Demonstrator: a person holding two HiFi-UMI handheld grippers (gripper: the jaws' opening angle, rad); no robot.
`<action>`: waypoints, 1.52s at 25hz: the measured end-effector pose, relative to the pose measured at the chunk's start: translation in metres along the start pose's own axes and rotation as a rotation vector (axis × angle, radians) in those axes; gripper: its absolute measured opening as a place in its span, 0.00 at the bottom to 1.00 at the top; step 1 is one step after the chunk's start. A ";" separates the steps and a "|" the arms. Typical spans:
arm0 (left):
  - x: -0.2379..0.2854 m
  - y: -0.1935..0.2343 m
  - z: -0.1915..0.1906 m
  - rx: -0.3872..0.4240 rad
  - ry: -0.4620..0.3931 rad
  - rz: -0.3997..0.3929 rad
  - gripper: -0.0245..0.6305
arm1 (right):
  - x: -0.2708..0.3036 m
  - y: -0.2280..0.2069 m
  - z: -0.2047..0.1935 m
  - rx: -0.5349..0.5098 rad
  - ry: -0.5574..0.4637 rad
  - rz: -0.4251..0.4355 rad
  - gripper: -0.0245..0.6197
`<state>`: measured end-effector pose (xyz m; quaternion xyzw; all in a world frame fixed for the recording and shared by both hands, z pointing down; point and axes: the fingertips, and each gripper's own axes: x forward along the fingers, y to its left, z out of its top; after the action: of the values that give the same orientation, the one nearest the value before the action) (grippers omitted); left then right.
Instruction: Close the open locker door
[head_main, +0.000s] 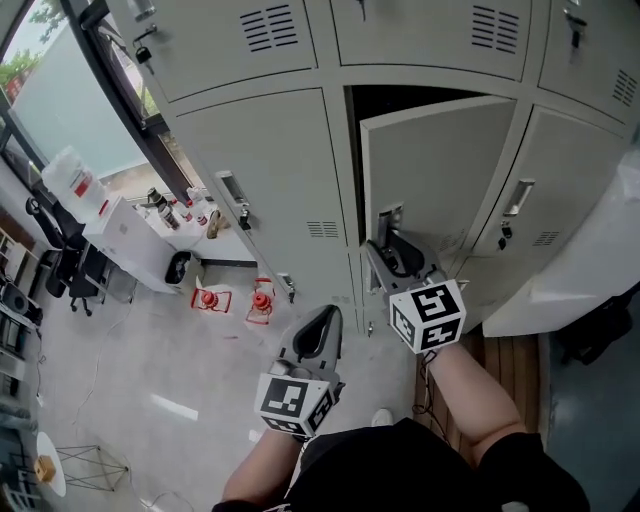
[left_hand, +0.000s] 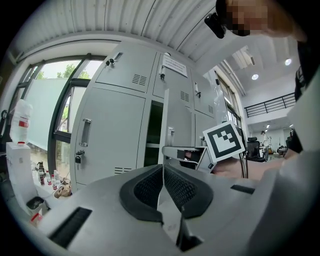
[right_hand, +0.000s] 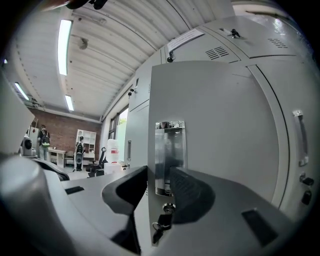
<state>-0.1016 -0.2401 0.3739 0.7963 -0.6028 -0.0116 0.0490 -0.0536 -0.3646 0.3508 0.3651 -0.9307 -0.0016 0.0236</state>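
The open locker door (head_main: 440, 170) is pale grey and stands partly ajar from its dark compartment in the middle of the locker bank. My right gripper (head_main: 385, 240) holds the door's free edge at the chrome handle (right_hand: 169, 150). One jaw is behind the edge and the other lies on the door's face (right_hand: 220, 130), shut on it. A key (right_hand: 162, 222) hangs in the lock just below the handle. My left gripper (head_main: 322, 320) hangs lower and to the left, away from the door. Its jaws are shut on nothing (left_hand: 163, 172).
Closed lockers flank the open one, with handles at left (head_main: 232, 195) and right (head_main: 518, 197). On the floor at left sit orange items (head_main: 262, 298) and a white cabinet (head_main: 130, 235) with bottles by the window. A large white object (head_main: 590, 270) stands at right.
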 end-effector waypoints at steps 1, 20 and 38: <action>0.002 0.000 0.000 -0.004 -0.001 0.009 0.07 | 0.004 -0.001 0.000 0.001 -0.002 0.001 0.34; 0.036 0.016 -0.001 0.023 0.028 0.019 0.07 | 0.064 -0.019 0.000 0.019 0.009 0.042 0.23; 0.099 0.038 0.008 0.020 0.016 -0.090 0.07 | 0.095 -0.043 0.000 -0.026 0.020 -0.031 0.18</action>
<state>-0.1119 -0.3458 0.3736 0.8231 -0.5660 -0.0016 0.0454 -0.0943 -0.4606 0.3537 0.3789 -0.9246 -0.0104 0.0374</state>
